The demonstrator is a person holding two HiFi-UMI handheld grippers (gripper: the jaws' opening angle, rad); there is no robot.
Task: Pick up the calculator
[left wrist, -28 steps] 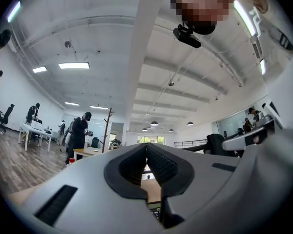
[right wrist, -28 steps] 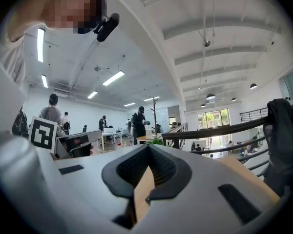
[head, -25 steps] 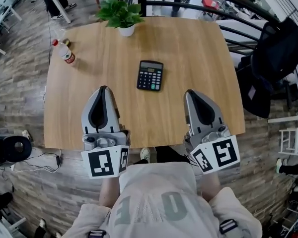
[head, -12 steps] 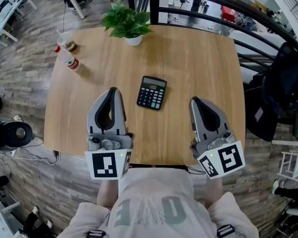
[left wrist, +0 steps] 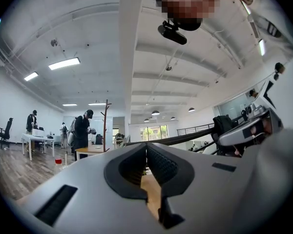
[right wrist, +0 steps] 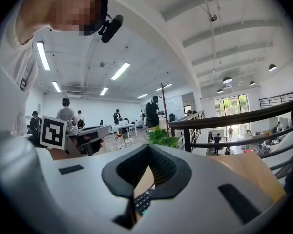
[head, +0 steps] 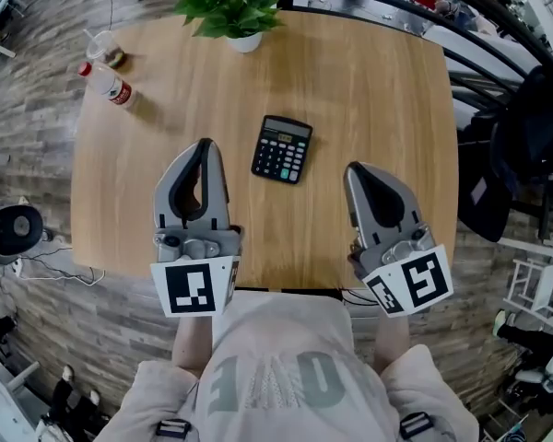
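The black calculator (head: 282, 149) lies flat near the middle of the wooden table (head: 378, 81). My left gripper (head: 203, 145) hovers over the table just left of it, jaws shut with nothing between them. My right gripper (head: 354, 168) hovers to the calculator's right, a little nearer the front edge, also shut and empty. In the left gripper view the left gripper's (left wrist: 146, 146) tips meet, with only bare tabletop behind them. In the right gripper view part of the calculator's keypad (right wrist: 142, 201) shows through the gap below the right gripper's (right wrist: 147, 147) joined tips.
A potted green plant (head: 229, 7) stands at the table's far edge. A plastic bottle with a red cap (head: 106, 83) and a clear cup (head: 101, 52) sit at the far left corner. A black railing (head: 461, 26) runs behind the table on the right.
Both grippers have moved forward over the table and sunk a little, so their tips now flank the calculator. The jaws stayed shut. The calculator has not moved.
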